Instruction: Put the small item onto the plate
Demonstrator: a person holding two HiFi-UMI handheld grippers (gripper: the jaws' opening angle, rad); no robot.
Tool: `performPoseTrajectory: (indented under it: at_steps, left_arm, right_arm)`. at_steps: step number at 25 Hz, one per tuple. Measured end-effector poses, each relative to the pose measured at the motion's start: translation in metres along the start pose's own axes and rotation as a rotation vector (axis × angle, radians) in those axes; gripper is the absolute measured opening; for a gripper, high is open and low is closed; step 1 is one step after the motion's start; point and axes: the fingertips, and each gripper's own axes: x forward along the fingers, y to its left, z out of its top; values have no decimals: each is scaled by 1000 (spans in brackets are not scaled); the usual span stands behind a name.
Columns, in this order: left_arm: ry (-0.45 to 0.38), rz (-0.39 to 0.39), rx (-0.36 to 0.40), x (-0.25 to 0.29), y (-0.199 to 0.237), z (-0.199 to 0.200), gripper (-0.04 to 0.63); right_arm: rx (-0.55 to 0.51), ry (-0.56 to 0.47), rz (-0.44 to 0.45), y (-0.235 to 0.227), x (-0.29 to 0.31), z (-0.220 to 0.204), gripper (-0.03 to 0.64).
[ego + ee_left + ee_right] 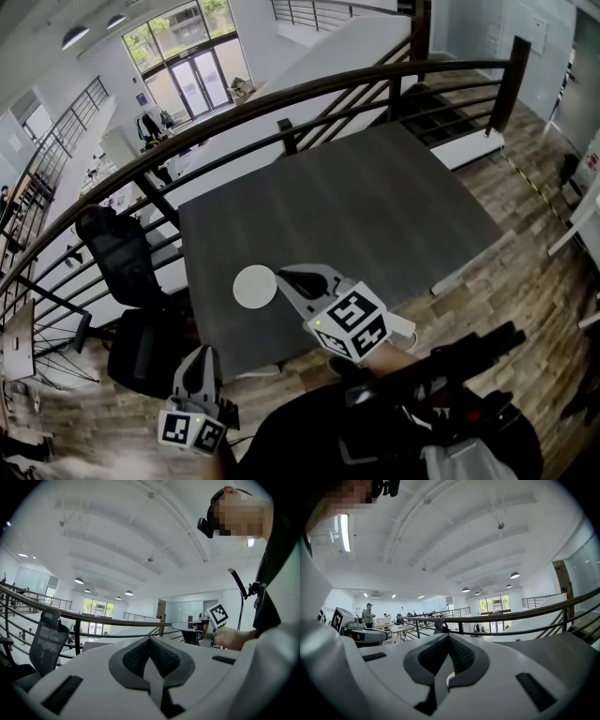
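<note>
A small white round plate (255, 287) lies near the front edge of the dark grey table (375, 197). My right gripper (284, 276) hovers level just right of the plate, with its tips at the plate's rim. Its jaws are shut with nothing seen between them. In the right gripper view (449, 640) a white sliver of the plate (450, 679) shows below the closed pads. My left gripper (199, 354) hangs off the table's front left corner; its pads (140, 656) meet with nothing in them. No small item shows in any view.
A dark metal railing (281, 103) runs along the table's far and left sides. Black office chairs (122, 253) stand left of the table, close to the left gripper. Wooden floor (525, 272) lies to the right. A staircase (450, 112) descends at the back right.
</note>
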Motion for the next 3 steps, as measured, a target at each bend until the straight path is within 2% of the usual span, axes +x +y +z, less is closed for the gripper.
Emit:
performPoseTrajectory:
  at_steps: [3]
  left_arm:
    - [0,3,-2,1,-1,3,5]
  right_arm:
    - [-2,0,-3,-3,0,4,2]
